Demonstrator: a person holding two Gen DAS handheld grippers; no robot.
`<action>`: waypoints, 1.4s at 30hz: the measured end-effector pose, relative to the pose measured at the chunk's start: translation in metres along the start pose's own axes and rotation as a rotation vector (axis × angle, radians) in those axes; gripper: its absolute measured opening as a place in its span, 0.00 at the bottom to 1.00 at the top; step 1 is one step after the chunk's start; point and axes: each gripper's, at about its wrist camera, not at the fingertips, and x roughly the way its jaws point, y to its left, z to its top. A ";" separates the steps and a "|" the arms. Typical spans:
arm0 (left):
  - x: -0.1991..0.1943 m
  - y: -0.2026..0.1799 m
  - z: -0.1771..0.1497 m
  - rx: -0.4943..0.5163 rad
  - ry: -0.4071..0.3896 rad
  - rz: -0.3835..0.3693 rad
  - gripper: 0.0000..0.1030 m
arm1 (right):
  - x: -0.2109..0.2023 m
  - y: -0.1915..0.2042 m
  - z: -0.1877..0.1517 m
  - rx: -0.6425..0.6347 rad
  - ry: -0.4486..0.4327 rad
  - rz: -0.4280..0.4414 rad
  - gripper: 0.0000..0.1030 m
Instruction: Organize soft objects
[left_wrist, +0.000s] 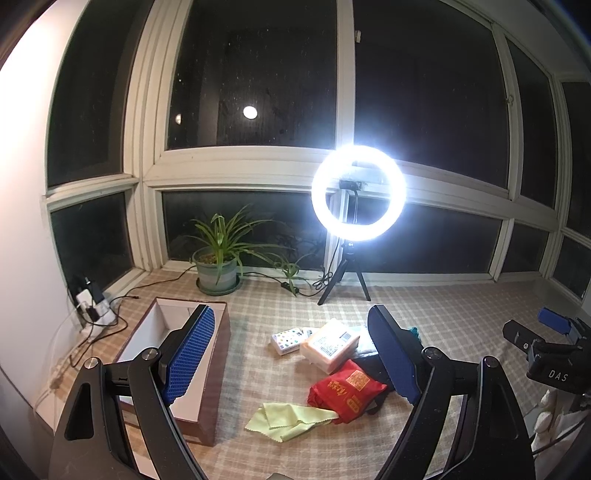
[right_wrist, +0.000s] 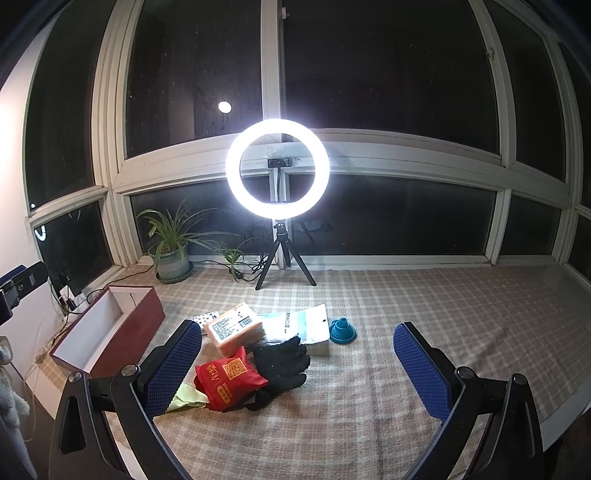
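Left wrist view. Your left tool (left_wrist: 291, 354) hangs released, its blue pads spread wide with nothing between them, above the checked cloth surface (left_wrist: 424, 314). Brown box (left_wrist: 207, 373), white-lined, sits at lower left with the near pad in front of it; what shows of its interior looks bare. To the box's right, apart from it, lies the pile: yellow cloth (left_wrist: 288, 421) nearest you, its corner touching the red pouch (left_wrist: 349, 391); orange packet (left_wrist: 328, 345) behind that; spotted card pack (left_wrist: 286, 341) just beside the packet. The right pad hides the rest. Background: potted plant (left_wrist: 216, 266), ring light (left_wrist: 358, 192) on its tripod, power strip with chargers at far left. The other tool shows at the right edge.

Right wrist view. Your right tool (right_wrist: 297, 365) is likewise released and empty, pads well apart. Black glove (right_wrist: 284, 363) lies against the red pouch (right_wrist: 231, 376), fingers reaching onto a clear plastic sleeve (right_wrist: 295, 321). Teal funnel (right_wrist: 342, 328) stands just beside the sleeve. The orange packet (right_wrist: 234, 326) and the box (right_wrist: 110, 332) sit as listed.

Progress, as a judgement: nothing appears sorted yet. Every soft item is outside the box; all picks remain.
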 end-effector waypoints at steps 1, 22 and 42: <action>0.001 0.000 0.000 0.000 0.001 0.000 0.83 | 0.000 0.000 0.000 0.001 0.000 0.001 1.00; 0.012 0.004 0.001 0.001 0.024 -0.005 0.83 | 0.015 0.003 -0.002 -0.008 0.031 0.010 1.00; 0.089 0.034 -0.052 -0.127 0.281 0.013 0.83 | 0.110 -0.016 -0.022 0.040 0.266 0.202 1.00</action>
